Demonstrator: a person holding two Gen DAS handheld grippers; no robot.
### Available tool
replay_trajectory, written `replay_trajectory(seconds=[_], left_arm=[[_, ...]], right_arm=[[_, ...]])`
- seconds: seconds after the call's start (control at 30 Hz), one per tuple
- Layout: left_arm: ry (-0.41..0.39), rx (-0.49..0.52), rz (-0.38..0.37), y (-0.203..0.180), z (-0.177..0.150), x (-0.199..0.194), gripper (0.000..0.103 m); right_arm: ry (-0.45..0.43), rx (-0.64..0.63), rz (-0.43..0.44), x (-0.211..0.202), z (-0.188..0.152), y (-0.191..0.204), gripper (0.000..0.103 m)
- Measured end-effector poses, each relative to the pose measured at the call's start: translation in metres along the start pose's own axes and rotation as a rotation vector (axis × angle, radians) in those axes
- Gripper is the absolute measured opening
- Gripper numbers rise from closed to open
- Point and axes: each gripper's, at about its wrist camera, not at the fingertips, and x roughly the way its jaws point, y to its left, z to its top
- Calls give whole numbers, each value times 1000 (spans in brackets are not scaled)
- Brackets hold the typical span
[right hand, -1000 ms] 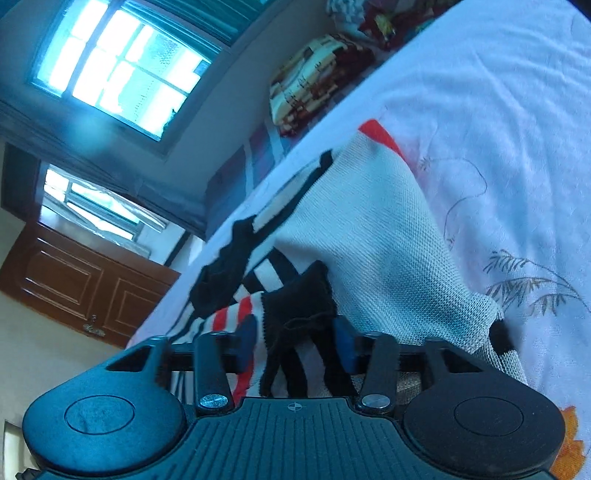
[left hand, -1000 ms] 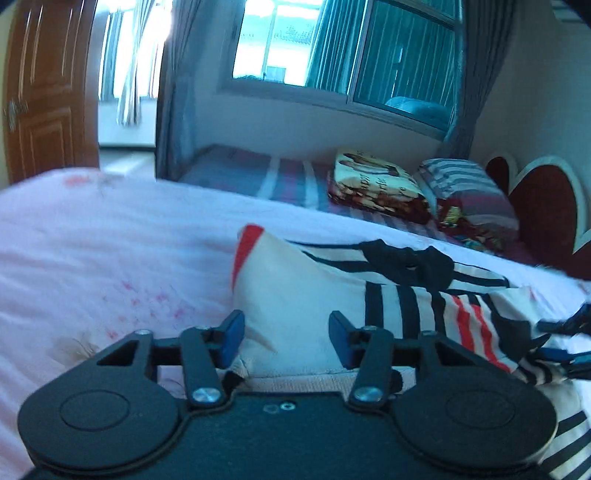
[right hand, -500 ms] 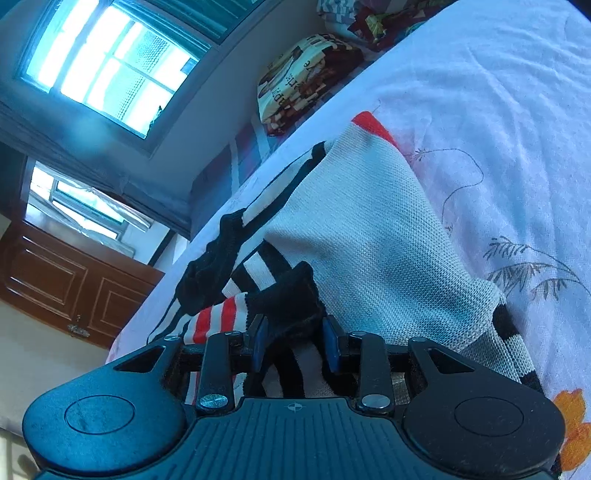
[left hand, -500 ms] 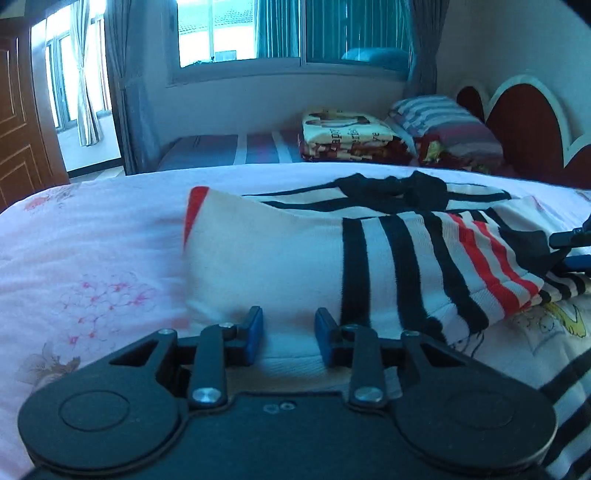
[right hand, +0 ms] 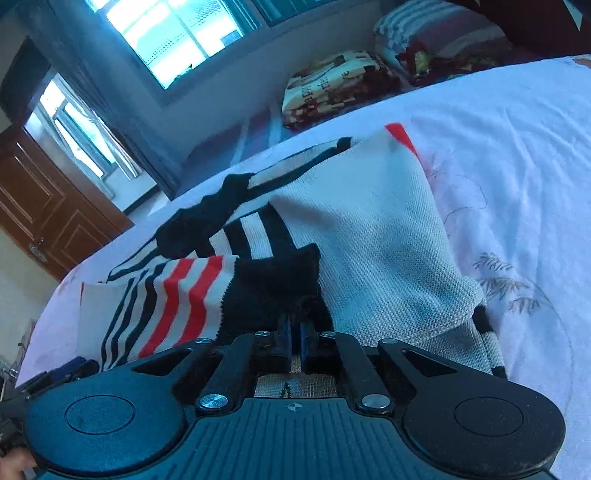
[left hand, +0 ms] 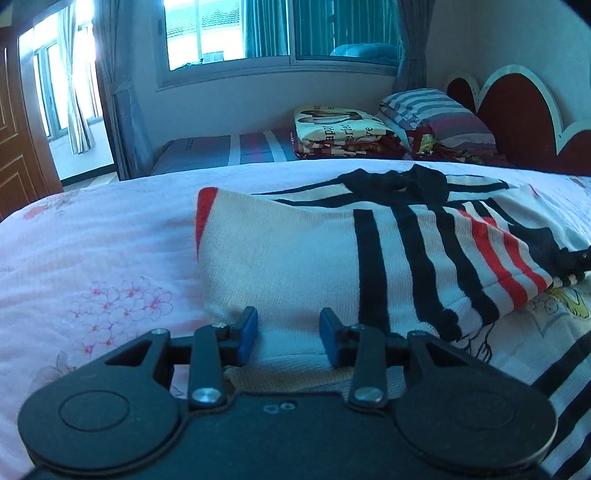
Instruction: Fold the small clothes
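Here, in the left wrist view, the striped sweater lies on the bed, its long axis running left to right; the left gripper has spread wider than before, straddling the hem. In the right wrist view, the right gripper has clamped shut on the sweater's black cuff.

Bluish daylight from blown-out windows (fisheye-bent edges), foreground soft.

The sweater is knitted cream with black and red stripes; the sheet is printed pink with flowers; blue pads are seen.
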Motion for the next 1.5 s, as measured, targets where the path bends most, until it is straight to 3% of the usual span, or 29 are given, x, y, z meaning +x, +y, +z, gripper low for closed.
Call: replay_trajectory(seconds=[0.07, 0.1, 0.13, 0.17, 0.33, 0.4, 0.47, 0.53, 0.57, 0.63, 0.67, 0.73, 0.83, 0.93, 1.03, 1.13, 1.2, 1.27, 1.37, 1.47, 1.5], left_arm=[[2, -19, -5, 3, 5, -4, 38], [-25, -31, -1, 6, 10, -9, 50], [-64, -33, 7, 8, 16, -13, 68], [-97, -30, 12, 10, 24, -13, 71], [-109, -44, -37, 16, 70, 28, 69], [-57, -29, -12, 20, 79, 58, 69], [60, -20, 48, 33, 74, 93, 74], [36, -74, -9, 51, 69, 94, 79], [36, -53, 14, 52, 69, 89, 82], [4, -70, 66, 54, 69, 70, 69], [-25, -88, 52, 52, 70, 59, 69], [-63, -68, -22, 27, 72, 43, 72], [-83, 80, -88, -33, 71, 42, 75], [27, 68, -89, -50, 58, 71, 78], [7, -4, -100, -33, 49, 65, 75], [-33, -59, -112, -30, 53, 50, 74], [-27, -57, -125, -44, 59, 56, 74], [2, -16, -117, -61, 59, 67, 68], [0, -15, -114, -52, 48, 69, 75], [-25, 8, -18, -20, 46, 61, 82], [-12, -11, 6, -5, 48, 65, 80]], right_arm=[[-57, 6, -23, -13, 3, 2, 4], [-115, -6, -37, -24, 4, 4, 6], [-150, -23, -39, -31, 7, 6, 7], [-162, -37, -29, -33, 10, 9, 7], [-133, -113, -11, 7, 28, 27, 7], [-105, -140, -7, 29, 29, 33, 7], [-52, -164, -60, 54, 26, 31, 6], [-70, -153, -62, 58, 27, 25, 7], [-67, -139, -64, 56, 29, 26, 7], [-122, -152, -53, 45, 30, 33, 7], [-139, -167, -19, 40, 29, 39, 7], [-124, -209, 52, 46, 25, 62, 7], [-53, -262, 109, 74, 15, 97, 7], [25, -356, 36, 108, -1, 114, 6], [20, -363, 32, 97, 1, 114, 7], [-79, -390, 40, 74, -1, 115, 7], [-47, -371, 43, 85, -4, 119, 7], [-5, -393, 22, 102, -10, 124, 7], [-19, -416, 10, 99, -7, 115, 7], [-68, -424, -138, 79, -2, 86, 7], [-64, -399, -132, 74, 1, 74, 7]])
